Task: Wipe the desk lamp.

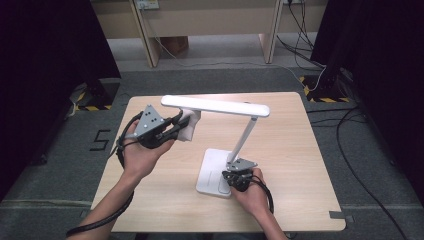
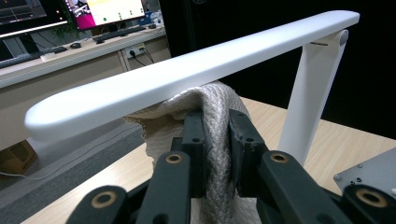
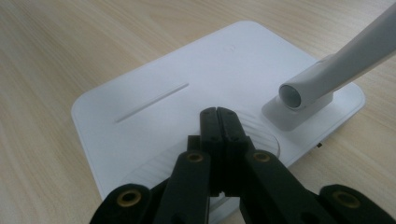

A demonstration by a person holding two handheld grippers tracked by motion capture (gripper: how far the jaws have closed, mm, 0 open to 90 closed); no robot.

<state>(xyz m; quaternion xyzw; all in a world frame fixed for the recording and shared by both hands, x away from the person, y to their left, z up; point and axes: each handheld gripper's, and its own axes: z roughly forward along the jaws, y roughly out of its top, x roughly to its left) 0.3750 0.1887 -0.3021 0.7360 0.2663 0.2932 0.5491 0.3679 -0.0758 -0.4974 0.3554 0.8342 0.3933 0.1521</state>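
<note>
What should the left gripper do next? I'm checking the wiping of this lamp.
Probably slide the cloth along the lamp head: the left gripper pinches the cloth right under it, while the shut right gripper rests on the base.

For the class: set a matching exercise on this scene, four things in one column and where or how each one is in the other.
Things:
1. cloth
2. lamp head
3. lamp base
4. right gripper

Places or states:
A. flat on the table
B. jaws shut, tips over the base
C. level, above the cloth
D. pinched in the left gripper

Pairs: 1-D, 2-C, 3-A, 4-B
</note>
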